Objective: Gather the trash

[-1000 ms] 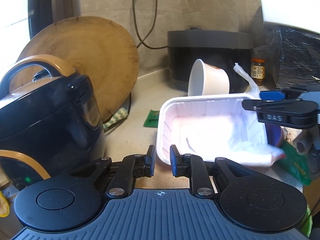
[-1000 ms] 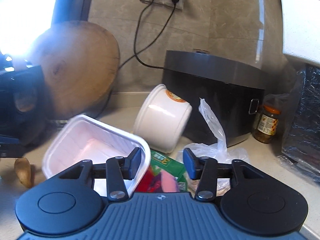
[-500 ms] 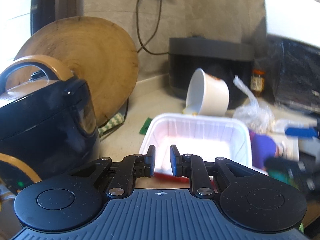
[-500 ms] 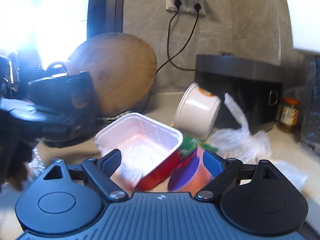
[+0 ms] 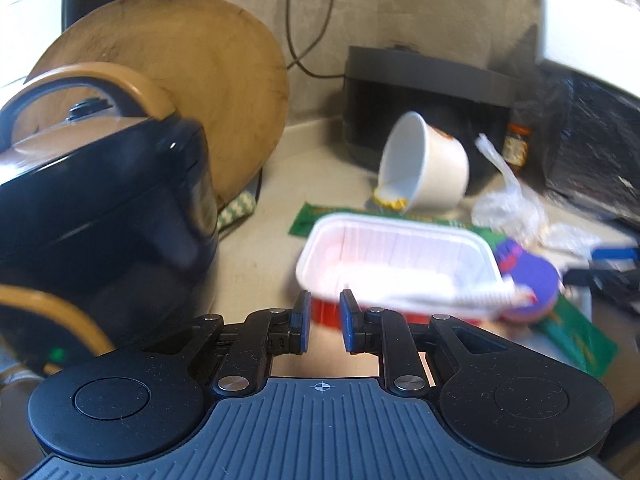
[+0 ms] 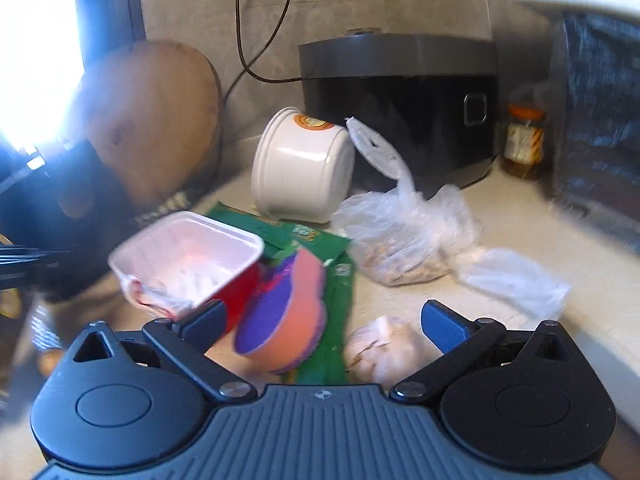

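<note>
While opening, right claw [image 6: 322,322] flanks purple cup [image 6: 280,320] (tilted), tray [image 6: 188,256] beside.

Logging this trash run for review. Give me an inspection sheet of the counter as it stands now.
Surface: beige counter, littered.
Job's things: red tray with white inside; tipped white cup; green wrappers; plastic bags.
Clutter: purple-orange lid; jar.
Grippers: left claw at tray's edge, grip unclear; right claw opening, pads pressing nothing.
Cables: black cord down the wall.
Surroundings: round wooden board, black cookers.
</note>
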### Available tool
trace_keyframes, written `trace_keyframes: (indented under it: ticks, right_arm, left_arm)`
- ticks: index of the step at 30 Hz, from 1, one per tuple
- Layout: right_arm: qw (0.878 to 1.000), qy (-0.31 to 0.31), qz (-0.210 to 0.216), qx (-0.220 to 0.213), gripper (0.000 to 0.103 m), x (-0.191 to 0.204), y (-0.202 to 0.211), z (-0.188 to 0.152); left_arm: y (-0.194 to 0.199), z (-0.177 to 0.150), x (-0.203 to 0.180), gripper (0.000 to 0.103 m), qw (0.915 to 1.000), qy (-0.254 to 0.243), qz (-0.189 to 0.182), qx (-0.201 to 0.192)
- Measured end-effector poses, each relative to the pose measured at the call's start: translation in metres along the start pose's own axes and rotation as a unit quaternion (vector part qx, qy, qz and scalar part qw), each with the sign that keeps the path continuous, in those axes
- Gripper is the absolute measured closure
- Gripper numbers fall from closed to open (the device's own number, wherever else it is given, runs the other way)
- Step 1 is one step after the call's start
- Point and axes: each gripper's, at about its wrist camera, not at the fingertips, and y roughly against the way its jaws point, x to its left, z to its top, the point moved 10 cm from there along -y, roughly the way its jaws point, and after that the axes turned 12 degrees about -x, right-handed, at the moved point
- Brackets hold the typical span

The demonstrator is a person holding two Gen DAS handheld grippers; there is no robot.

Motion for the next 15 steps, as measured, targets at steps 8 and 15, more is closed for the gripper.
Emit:
trace_keyframes:
  ticks: [8, 15]
  right_arm:
    - [0.991, 0.028, 0.077, -0.105, 0.0, 0.042, 0.035, 0.014]
    - [0.981, 0.049, 0.183, -0.047, 0.0, 0.101, 0.039, -0.035]
  left_arm:
    - [0.047, -0.034, -0.021, 0.082, 0.9966, -0.065, -0.045, 0.024]
    - [0.046, -0.046, -0.022, 0.081, 0.9959, -0.078, -0.027, 0.037]
